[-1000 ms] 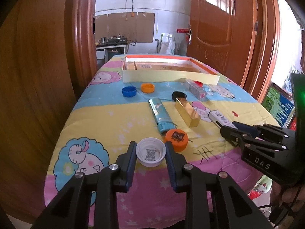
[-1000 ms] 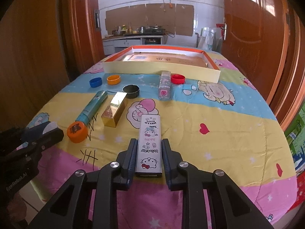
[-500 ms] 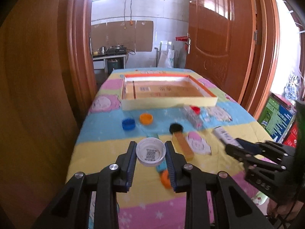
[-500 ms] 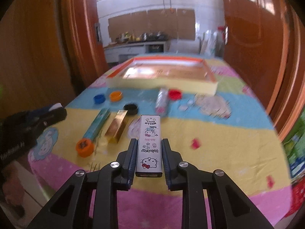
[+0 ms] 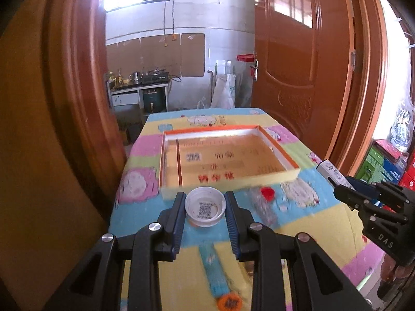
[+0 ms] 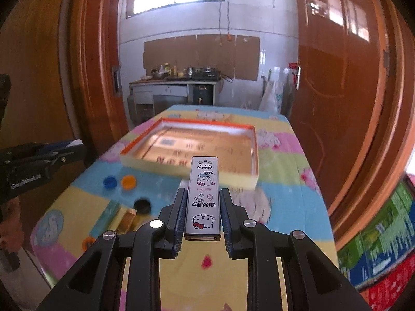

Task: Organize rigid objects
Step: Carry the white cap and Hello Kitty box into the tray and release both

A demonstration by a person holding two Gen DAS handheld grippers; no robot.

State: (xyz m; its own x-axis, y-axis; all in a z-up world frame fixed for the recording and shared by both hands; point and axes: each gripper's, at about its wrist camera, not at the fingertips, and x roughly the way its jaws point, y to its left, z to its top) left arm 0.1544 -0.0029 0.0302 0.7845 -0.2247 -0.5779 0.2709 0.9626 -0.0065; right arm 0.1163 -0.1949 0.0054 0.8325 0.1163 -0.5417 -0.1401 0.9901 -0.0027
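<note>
While both grippers hang above the table point(image 5: 334, 235), we read the grip states first. The left gripper point(image 5: 205, 213) has its jaws drawn in on a white cap point(image 5: 205, 206), open side up w/ a QR label inside; both pads point(image 5: 178, 223) press its rim. The right gripper point(image 6: 203, 216) has its jaws narrowed on a slim Hello Kitty case point(image 6: 203, 197), clamped at its near end approx.; the far end projects fwd past the fingertips.

Key relation: the tray point(image 5: 285, 176), a shallow box w/ orange rim, lies straight ahead of and below both loads, lengthwise across the table. In the left wrist view the cap sits just short of the tray's near wall. In the right wrist view the case's long axis runs along the fingers and points into the tray; its tip overlaps the near wall in the picture. We judge neither load is over the interior yet; both hands look about equally near.

Still on the cloth, short of the tray: 1 blue cap point(image 6: 110, 183), 1 orange cap point(image 6: 128, 182), 1 black cap point(image 6: 142, 206), 1 red cap point(image 5: 267, 193), 1 gold box point(image 6: 127, 220), 1 teal tube point(image 5: 214, 272).

Next, in our judgement: carry fwd over the near wall, lower, then release. Risk: the case's overhang may clip the wall if lowered early.
</note>
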